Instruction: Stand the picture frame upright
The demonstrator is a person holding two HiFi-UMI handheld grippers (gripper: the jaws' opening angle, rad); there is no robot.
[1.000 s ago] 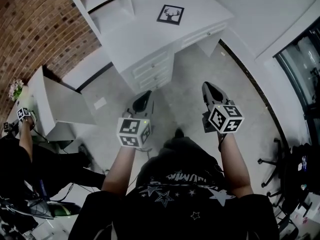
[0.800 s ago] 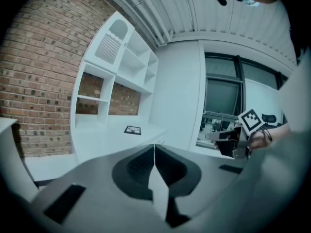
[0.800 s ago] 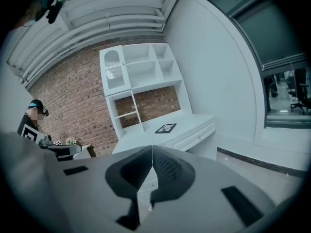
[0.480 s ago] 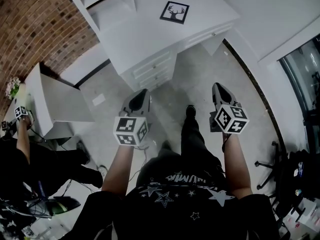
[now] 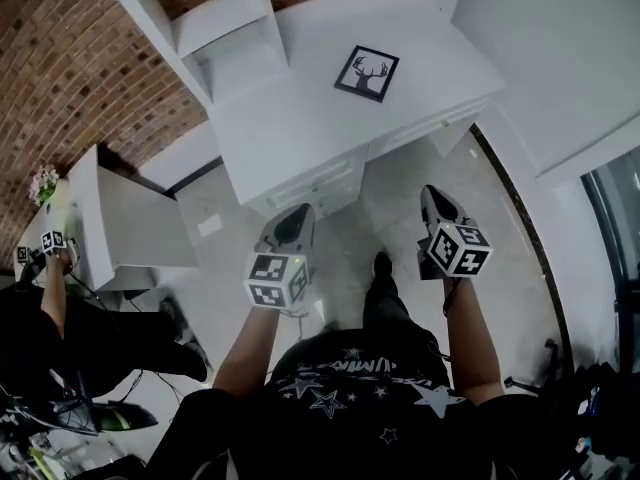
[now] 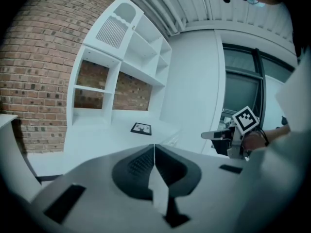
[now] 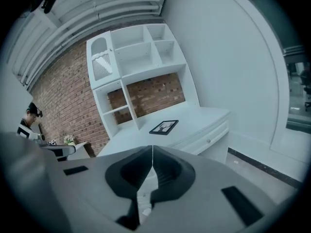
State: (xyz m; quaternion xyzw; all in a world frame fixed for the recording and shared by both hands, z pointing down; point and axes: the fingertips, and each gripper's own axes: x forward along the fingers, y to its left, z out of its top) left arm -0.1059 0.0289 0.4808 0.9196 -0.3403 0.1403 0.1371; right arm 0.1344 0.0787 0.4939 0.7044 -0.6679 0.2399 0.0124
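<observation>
1. Status: the left tongs [image 6: 154, 154] and the right tongs [image 7: 152, 154] are both fully closed, jaw against jaw, with nothing between them. Both are held over the floor in front of the desk [image 5: 300, 118].
2. Location of the work piece: the picture frame [image 5: 367, 73] lies flat, face up, on the desk top, to the right of the shelf unit [image 5: 225, 28] and well apart from both tongs.
3. Step in hand, as judged: the approach. No contact has been made.
4. Open one pair of tongs before it arrives. Closed jaws would only push the frame across the top.
5. Take the frame by one edge, with the pads on the moulding rather than on the face.
6. Set the other tongs against the opposite edge as a stop, then raise the gripped edge.
7. No rear prop is visible from here. Check for one before letting go.
8. Frame: thin, flat and rectangular, with a dark border around a pale panel that carries a black antlered-head silhouette.
9. Desk: white and smooth with an even finish, so it probably offers little grip. Expect the frame to slide.
</observation>
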